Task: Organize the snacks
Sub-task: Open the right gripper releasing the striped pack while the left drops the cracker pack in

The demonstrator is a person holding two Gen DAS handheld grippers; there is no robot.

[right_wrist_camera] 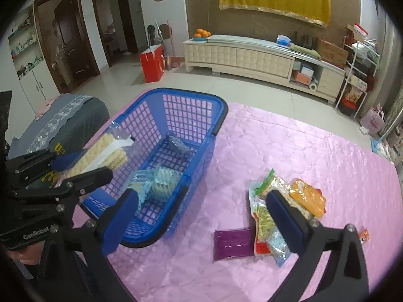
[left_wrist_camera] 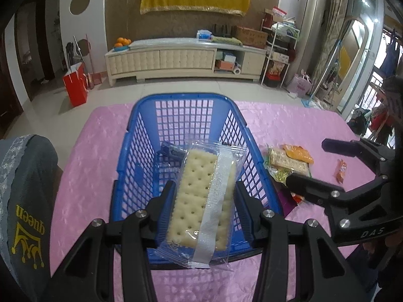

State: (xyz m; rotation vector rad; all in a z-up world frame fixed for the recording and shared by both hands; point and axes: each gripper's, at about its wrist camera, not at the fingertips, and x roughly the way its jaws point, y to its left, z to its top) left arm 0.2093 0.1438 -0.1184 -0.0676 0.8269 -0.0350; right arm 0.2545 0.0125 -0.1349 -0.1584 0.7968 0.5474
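Left hand-held gripper (left_wrist_camera: 205,196): clamps clear-wrapped pale cracker pack (left_wrist_camera: 201,198) over blue plastic lattice basket (left_wrist_camera: 141,136).
Right hand-held gripper (right_wrist_camera: 201,209): spread wide, empty.
Loose snack packets (right_wrist_camera: 277,214): on pink worktop (right_wrist_camera: 302,151), basket's 3 o'clock.

Left wrist view: looks forward and steeply down along its own tongs, close over the blue plastic lattice basket (left_wrist_camera: 141,136) at frame centre, facing the cream low cabinet (left_wrist_camera: 161,60) along the upper frame. Right wrist view: same downward tilt, set further right, basket (right_wrist_camera: 191,115) left of centre. Both share the basket, the pink quilted bench cover (left_wrist_camera: 277,123) and the cabinet (right_wrist_camera: 239,55).
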